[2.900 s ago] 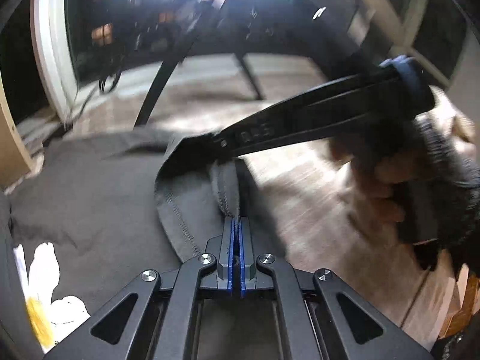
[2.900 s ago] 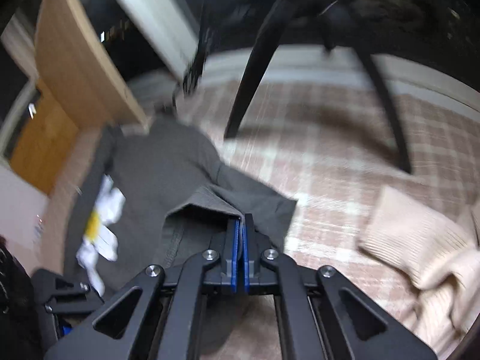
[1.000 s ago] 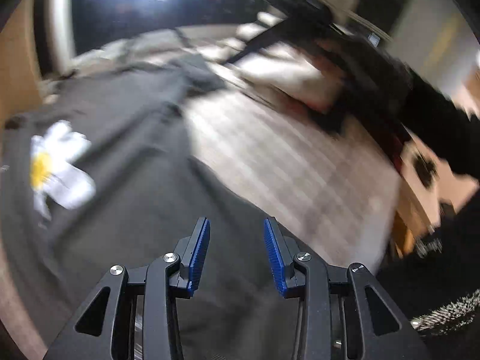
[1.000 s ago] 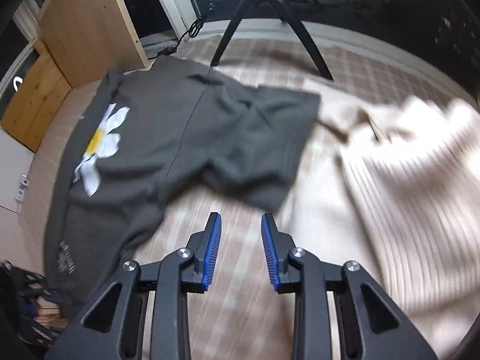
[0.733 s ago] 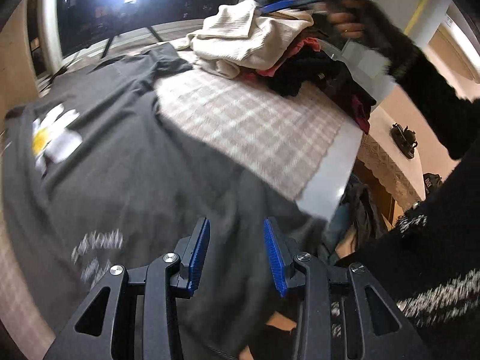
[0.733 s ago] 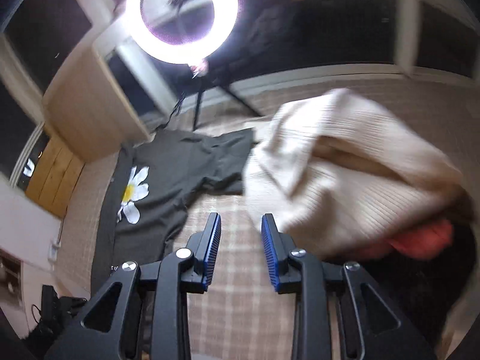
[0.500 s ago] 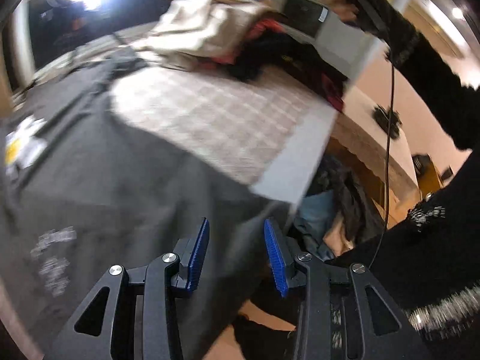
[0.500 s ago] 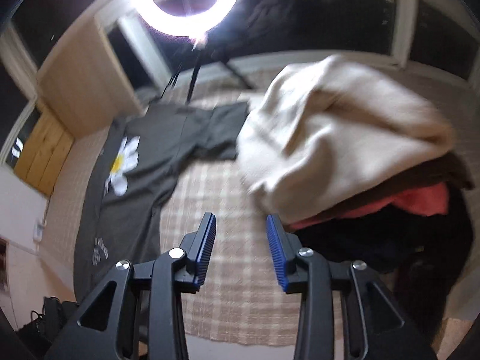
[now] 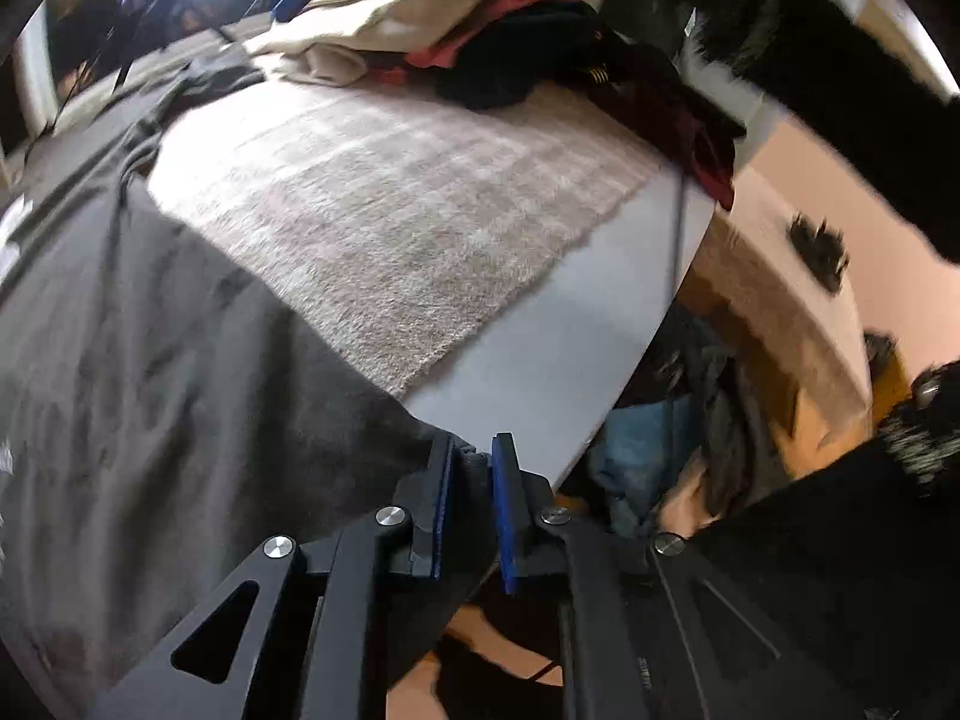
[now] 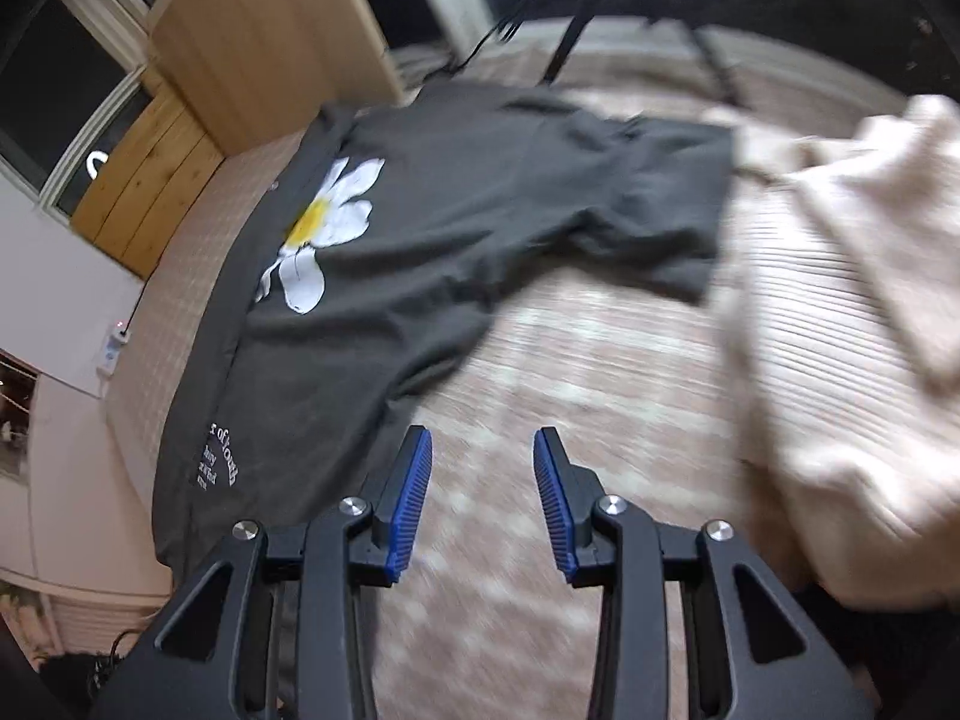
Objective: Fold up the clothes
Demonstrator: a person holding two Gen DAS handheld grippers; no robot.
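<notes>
A dark grey T-shirt (image 10: 480,210) with a white daisy print (image 10: 324,222) lies spread on the checked table cloth (image 10: 570,396). In the left wrist view its lower hem (image 9: 150,390) hangs over the table's near edge. My left gripper (image 9: 469,468) sits at that hem's right corner, its blue pads drawn close with dark fabric bunched between them. My right gripper (image 10: 483,468) hovers open over the bare checked cloth, just right of the shirt's side edge, with nothing between its fingers.
A cream ribbed sweater (image 10: 840,300) tops a pile of dark and red clothes (image 9: 540,48) on the table's right. The white table edge (image 9: 540,348) drops to more clothes on the floor (image 9: 660,438). A person's black sleeve (image 9: 840,60) crosses above. Tripod legs (image 10: 570,18) stand behind.
Both grippers let go of the sleeve and pulled back. The left one dropped to the shirt's bottom hem and narrowed on it. The right one swung back down over the checked cloth, still open.
</notes>
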